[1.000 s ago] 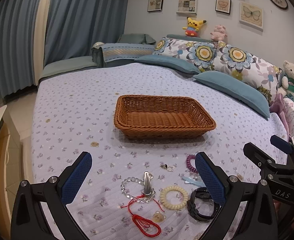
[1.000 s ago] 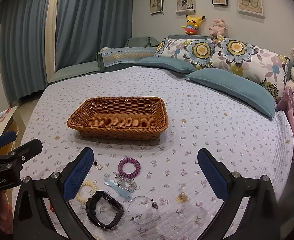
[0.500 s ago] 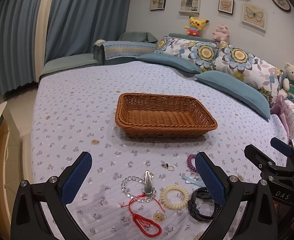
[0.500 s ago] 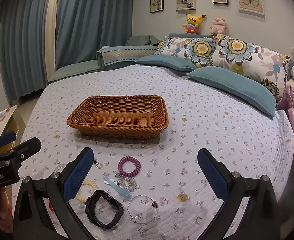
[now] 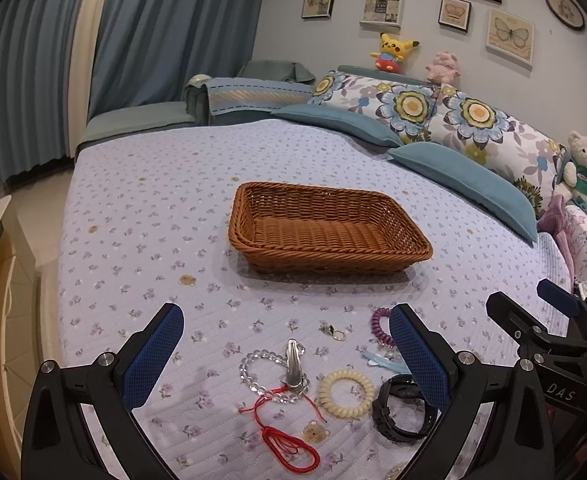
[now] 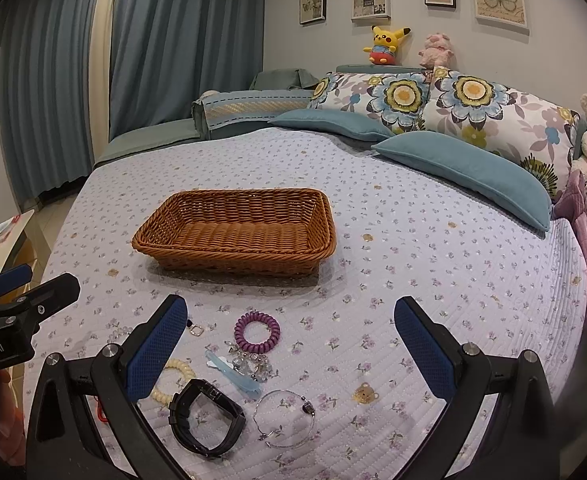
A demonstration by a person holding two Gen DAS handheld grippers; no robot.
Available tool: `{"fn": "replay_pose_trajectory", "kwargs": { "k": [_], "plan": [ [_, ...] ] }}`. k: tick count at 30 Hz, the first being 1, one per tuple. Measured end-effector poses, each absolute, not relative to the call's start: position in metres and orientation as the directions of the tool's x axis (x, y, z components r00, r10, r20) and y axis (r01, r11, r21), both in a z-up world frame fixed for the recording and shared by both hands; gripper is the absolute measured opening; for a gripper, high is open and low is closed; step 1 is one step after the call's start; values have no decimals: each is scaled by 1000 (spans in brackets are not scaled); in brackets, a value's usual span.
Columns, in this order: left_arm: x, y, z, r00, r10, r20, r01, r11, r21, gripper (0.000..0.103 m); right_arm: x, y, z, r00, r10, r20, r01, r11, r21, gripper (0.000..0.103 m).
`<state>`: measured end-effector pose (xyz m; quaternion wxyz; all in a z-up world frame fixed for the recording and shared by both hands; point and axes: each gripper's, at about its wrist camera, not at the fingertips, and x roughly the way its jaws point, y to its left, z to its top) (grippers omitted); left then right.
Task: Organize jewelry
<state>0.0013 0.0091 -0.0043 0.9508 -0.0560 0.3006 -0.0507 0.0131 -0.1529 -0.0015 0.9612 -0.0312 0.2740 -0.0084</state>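
The basket (image 5: 329, 232) is sitting on the bed (image 5: 133, 216) at twelve o'clock, pillows (image 5: 465, 180) lying behind it at two; jewelry (image 5: 293, 368) is lying before it at six.

One basket (image 5: 329, 232), two coil hair ties (image 6: 257, 332).

Blue curtains (image 6: 181, 40), floral pillows (image 6: 445, 100), Pikachu plush (image 6: 385, 44), teddy bear (image 5: 585, 168), framed pictures (image 6: 497, 0).

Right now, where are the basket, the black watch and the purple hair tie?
basket (image 6: 165, 240): right wrist view, near rim.
black watch (image 6: 229, 404): right wrist view, strap.
purple hair tie (image 6: 239, 334): right wrist view, coil's left side.
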Motion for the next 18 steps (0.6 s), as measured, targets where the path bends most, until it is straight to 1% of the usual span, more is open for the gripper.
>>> {"fn": "replay_pose_trajectory", "kwargs": {
  "k": [18],
  "plan": [
    [1, 9, -5, 812, -131, -569, 62, 988, -139, 102, 14, -150, -5, 842, -29, -539, -10, 998, -70, 103]
  ]
}}
